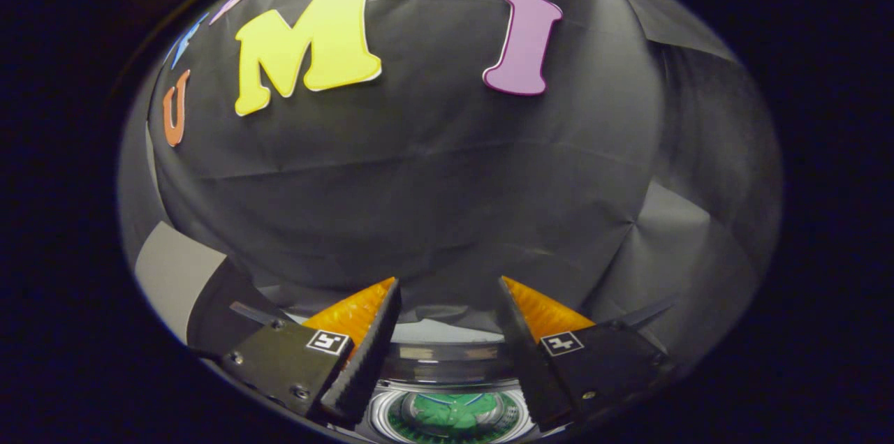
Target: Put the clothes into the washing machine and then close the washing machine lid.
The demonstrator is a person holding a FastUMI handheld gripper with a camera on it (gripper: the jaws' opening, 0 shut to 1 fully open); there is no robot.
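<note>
My gripper point(447, 285) is open, its two fingers spread wide with nothing between them. It hangs high and points at the booth's black wall. Below and between the fingers lies the washing machine's round drum opening point(450, 416), seen from above. A green piece of clothing point(452, 410) rests inside the drum. The machine's upright lid point(447, 362) shows as a dark glossy band just behind the opening.
A grey panel point(174, 276) stands at the left beside the left finger. The black cloth wall point(433, 172) rises straight ahead, beyond the machine.
</note>
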